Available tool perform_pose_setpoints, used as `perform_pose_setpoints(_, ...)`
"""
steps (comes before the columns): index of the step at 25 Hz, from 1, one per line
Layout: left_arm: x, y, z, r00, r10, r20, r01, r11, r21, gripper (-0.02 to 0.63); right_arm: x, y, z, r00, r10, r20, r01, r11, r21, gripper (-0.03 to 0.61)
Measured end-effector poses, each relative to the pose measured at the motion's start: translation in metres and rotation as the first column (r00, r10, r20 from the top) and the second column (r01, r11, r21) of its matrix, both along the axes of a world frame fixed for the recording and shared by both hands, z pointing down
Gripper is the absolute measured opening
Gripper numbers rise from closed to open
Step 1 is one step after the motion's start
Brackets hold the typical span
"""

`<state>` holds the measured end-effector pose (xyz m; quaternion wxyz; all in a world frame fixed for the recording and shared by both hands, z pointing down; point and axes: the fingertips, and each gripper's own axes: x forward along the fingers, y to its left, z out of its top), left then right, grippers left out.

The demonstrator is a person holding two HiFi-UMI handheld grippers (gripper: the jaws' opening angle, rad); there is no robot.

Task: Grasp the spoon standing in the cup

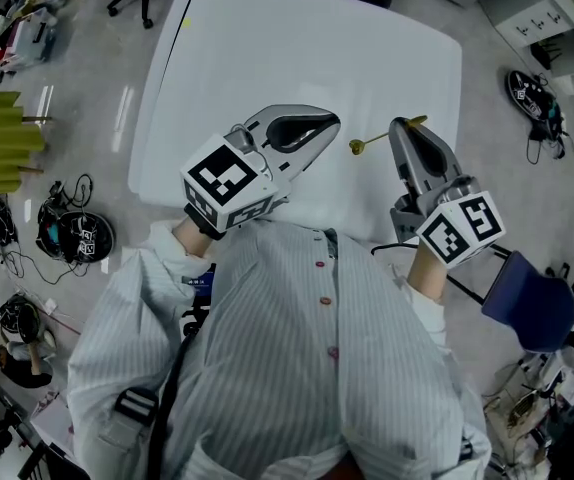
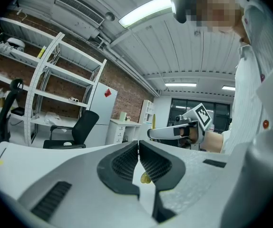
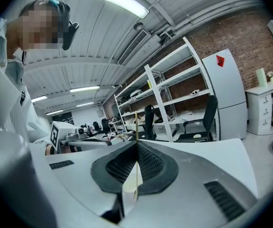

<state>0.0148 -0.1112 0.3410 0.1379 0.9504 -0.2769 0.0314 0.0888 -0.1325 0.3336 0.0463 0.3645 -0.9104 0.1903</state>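
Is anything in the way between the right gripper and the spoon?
Nothing visible is in the way. The right gripper is shut on the spoon, with its thin handle pinched between the jaws, over the white table. The left gripper is shut with nothing in it, off to the side. No cup shows in any view.

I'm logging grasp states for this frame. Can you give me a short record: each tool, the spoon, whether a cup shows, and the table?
right tool: shut on the thin handle of the spoon
left tool: shut, nothing between its jaws, apart from the spoon
spoon: gold, bowl pointing toward the left tool; cannot tell whether it rests on the table or is lifted
cup: none visible in any view
table: white, below both tools
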Motion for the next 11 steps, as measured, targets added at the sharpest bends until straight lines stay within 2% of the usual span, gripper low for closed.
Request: perform_pose_setpoints(11, 0.0011, -0.0008, 0.0019, 1.000, 0.009, 0.006, -0.009, 1.000, -0.003, 0.015, -0.0010, -0.0016, 0.0010, 1.000, -0.004, -0.004, 0.004, 1.000, -0.003, 0.009)
